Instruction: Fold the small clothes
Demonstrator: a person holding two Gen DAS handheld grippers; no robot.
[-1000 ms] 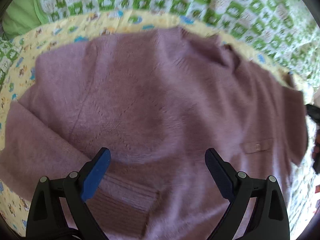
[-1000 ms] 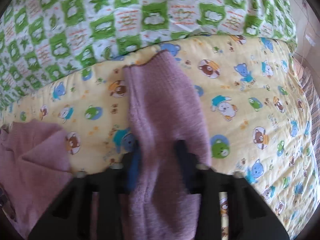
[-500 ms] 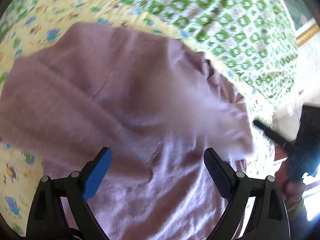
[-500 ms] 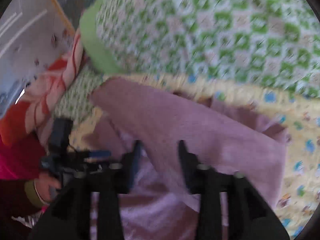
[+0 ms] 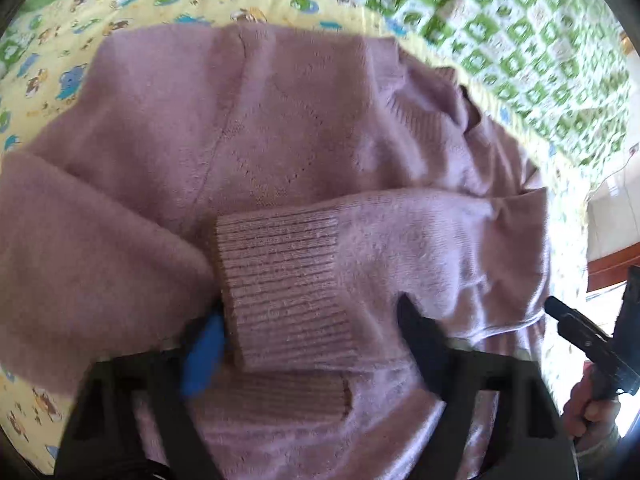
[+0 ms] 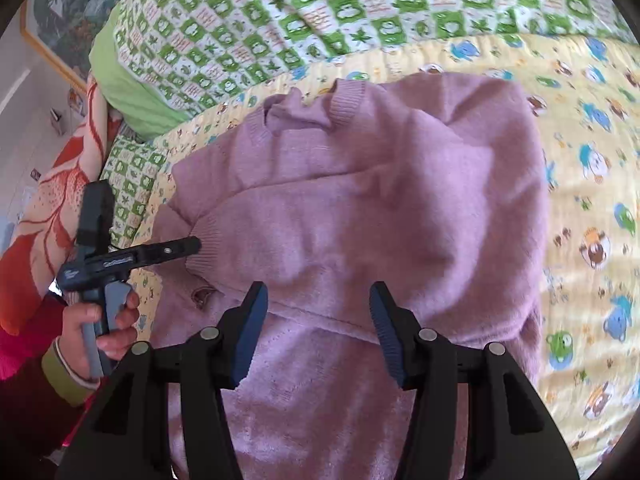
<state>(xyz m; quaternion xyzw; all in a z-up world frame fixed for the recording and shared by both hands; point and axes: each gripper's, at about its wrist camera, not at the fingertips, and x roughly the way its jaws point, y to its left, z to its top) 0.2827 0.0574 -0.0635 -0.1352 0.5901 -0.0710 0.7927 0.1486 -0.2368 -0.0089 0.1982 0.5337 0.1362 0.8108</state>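
A mauve knitted sweater (image 6: pixel 360 208) lies spread on a yellow cartoon-animal quilt (image 6: pixel 592 208), filling the middle of both wrist views, its neckline (image 6: pixel 304 116) toward the top of the right wrist frame. A green-and-white checked blanket (image 6: pixel 280 12) runs across the upper edge behind it. One sleeve (image 5: pixel 420 248) is folded across the sweater's body, its ribbed cuff (image 5: pixel 284 284) lying at lower centre of the left wrist view.

The left gripper (image 5: pixel 308 336), at the bottom of its own frame, has just been narrowing its jaws; the ribbed cuff sits between the blue pad (image 5: pixel 204 356) and the dark finger opposite, though whether the pads press on it cannot be told. In the right wrist view the same tool appears at centre left, held in a hand (image 6: pixel 100 328) with a red sleeve (image 6: pixel 24 356), its tip at the sweater's edge.

The right gripper (image 6: pixel 316 320) hovers over the sweater's lower half with its jaws parted about halfway, nothing between them. They have just opened.
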